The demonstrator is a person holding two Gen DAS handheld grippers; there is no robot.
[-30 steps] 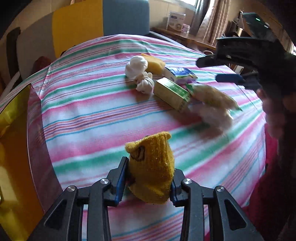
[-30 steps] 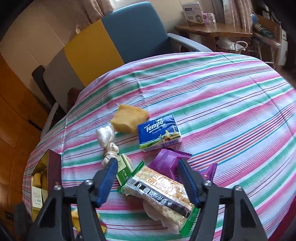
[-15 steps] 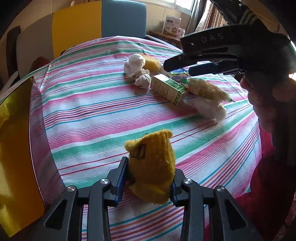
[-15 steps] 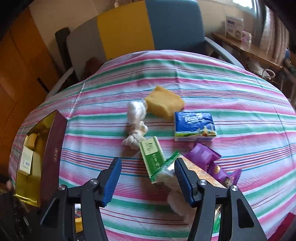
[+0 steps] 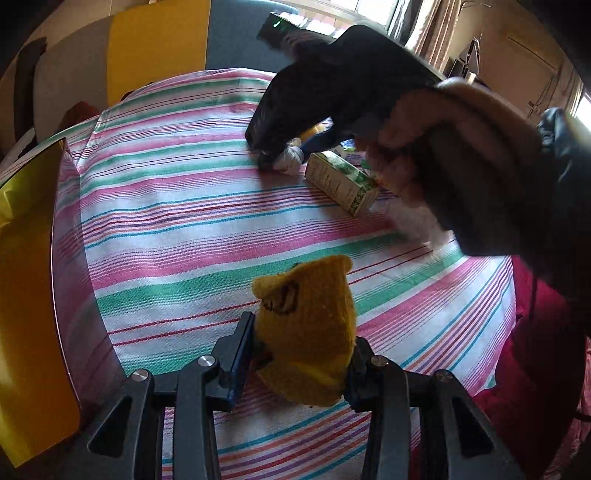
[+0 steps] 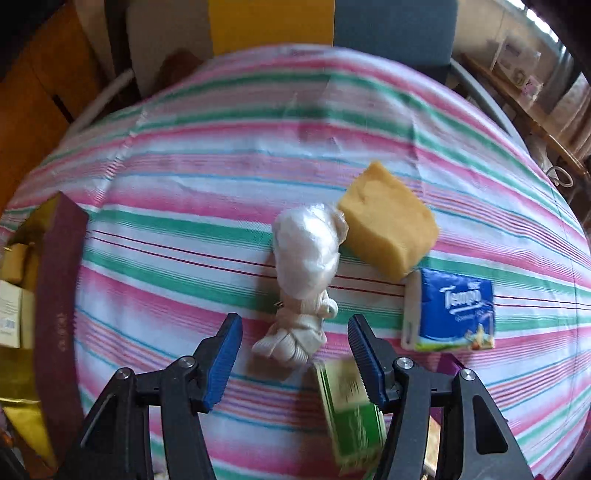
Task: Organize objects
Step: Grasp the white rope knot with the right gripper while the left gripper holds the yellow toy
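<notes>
Table point(image 6: 221, 177): striped cloth, chair point(image 6: 391, 26) behind at top.
Left edge: open box point(image 6: 59, 295).
Left tongs point(image 5: 299, 354): clamping yellow knit toy point(image 5: 306, 332).
Right tongs point(image 6: 295, 354): wide, above white bundle point(image 6: 299, 295).

The left wrist camera sits low and close over the worktop point(image 5: 192, 229), looking forward along its hand-held gripper point(image 5: 301, 354) across the striped cloth. The right wrist camera looks steeply down from close above its hand-held gripper point(image 6: 295, 354). Both views share the green carton point(image 5: 341, 182) point(image 6: 351, 410) and the white knotted bundle point(image 5: 291, 160) point(image 6: 295, 328).
</notes>
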